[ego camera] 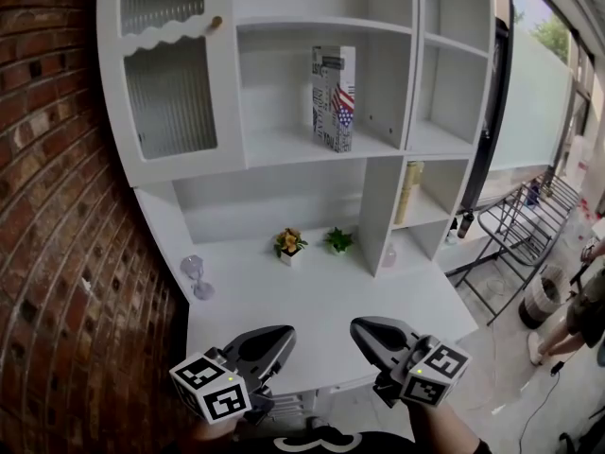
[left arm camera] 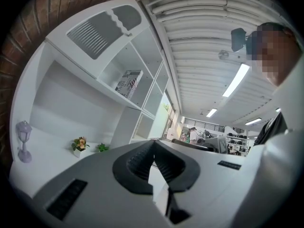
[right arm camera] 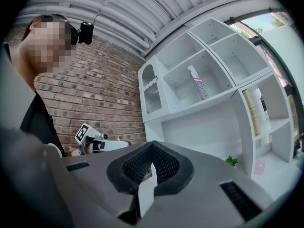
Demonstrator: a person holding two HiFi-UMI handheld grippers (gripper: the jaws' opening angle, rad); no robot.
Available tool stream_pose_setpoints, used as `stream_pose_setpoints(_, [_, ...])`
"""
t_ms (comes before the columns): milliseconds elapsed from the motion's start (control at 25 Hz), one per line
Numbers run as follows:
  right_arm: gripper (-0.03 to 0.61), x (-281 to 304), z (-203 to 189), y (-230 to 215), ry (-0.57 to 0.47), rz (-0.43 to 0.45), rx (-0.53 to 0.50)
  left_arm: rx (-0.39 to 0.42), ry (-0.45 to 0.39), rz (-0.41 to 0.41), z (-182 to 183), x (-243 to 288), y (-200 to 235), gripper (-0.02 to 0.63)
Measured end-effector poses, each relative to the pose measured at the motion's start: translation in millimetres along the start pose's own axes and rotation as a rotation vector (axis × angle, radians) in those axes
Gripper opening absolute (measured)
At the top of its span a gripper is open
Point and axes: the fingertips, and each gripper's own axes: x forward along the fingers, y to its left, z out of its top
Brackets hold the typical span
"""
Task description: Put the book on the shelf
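The book (ego camera: 334,97) stands upright on the middle shelf (ego camera: 284,147) — stiff, likely light, best pinched across its covers. Below the shelf, the left hand-held gripper (ego camera: 281,335) and right hand-held gripper (ego camera: 363,328) are pressed together, empty.

— What do the tools look like?

— The left claw (ego camera: 282,337) and right claw (ego camera: 365,330) are grey wedge-shaped shells with black ribbed pads (left arm camera: 138,163). Each carries a white cube with black square markers (ego camera: 213,388). Dark rectangular slots (right arm camera: 240,201) sit in the grey shells.

— And the person?

— A black top (right arm camera: 32,122), and a small black camera (right arm camera: 86,32) worn at the head.
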Motion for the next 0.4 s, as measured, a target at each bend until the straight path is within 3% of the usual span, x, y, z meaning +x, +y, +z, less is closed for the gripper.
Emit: stream_pose_setpoints(400, [0.009,6.7,-1.2,-5.9,0.014,0.006,0.020,-0.010,0.001,0.003,-2.1,6.8,8.4,0.000])
